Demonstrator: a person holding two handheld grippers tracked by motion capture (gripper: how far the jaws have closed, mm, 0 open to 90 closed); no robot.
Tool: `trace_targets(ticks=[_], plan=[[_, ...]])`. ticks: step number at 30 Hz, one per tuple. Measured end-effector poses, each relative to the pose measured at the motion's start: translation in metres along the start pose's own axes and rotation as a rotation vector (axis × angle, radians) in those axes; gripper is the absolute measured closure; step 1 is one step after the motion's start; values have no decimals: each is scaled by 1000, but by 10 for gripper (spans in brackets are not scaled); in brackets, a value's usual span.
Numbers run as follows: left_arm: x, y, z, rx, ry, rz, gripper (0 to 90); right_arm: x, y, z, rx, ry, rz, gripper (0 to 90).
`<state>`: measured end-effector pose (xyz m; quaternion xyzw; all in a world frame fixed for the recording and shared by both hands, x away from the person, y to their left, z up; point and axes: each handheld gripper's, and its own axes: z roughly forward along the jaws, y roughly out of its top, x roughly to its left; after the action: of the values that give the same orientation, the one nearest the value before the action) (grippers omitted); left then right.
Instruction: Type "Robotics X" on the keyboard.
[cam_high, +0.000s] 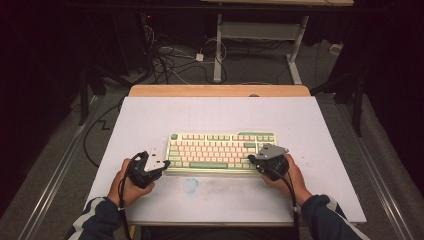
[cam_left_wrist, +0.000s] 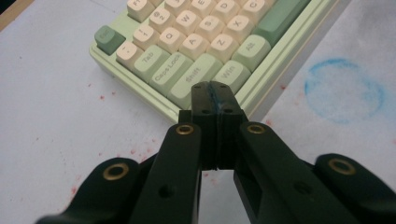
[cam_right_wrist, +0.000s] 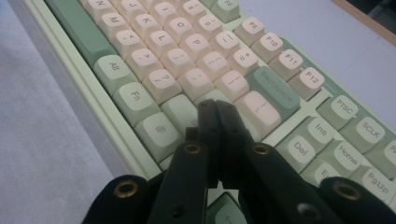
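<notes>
Left tongs (cam_high: 163, 168): jaws pressed together on nothing, tips at the keyboard's left front corner, by the Ctrl/Win keys. Blue ring stain (cam_high: 190, 185): on the white tabletop (cam_high: 150, 120), in front of the keyboard. Keyboard (cam_high: 220, 150): green and cream, flat at the tabletop's centre, between both tongs. Right tongs (cam_high: 253, 159): jaws closed, empty, tips over the keys at its right end.

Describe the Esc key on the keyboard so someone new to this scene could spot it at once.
On the white table lies a pale green keyboard with mostly cream keys. In the left gripper view, go to its outermost corner: the Esc key sits there alone, darker green than the cream number keys beside it.
</notes>
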<state>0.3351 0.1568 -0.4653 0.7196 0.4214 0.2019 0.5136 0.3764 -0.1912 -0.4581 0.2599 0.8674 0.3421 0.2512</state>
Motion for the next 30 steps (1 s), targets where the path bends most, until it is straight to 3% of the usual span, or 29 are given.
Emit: trace_targets(ticks=[18,30], plan=[[-16,24,33,4,-44,30,859,3,0,0,-1,-21,-14,900],[-29,26,58,54,-68,59,850,3,0,1,-3,-20,-19,900]])
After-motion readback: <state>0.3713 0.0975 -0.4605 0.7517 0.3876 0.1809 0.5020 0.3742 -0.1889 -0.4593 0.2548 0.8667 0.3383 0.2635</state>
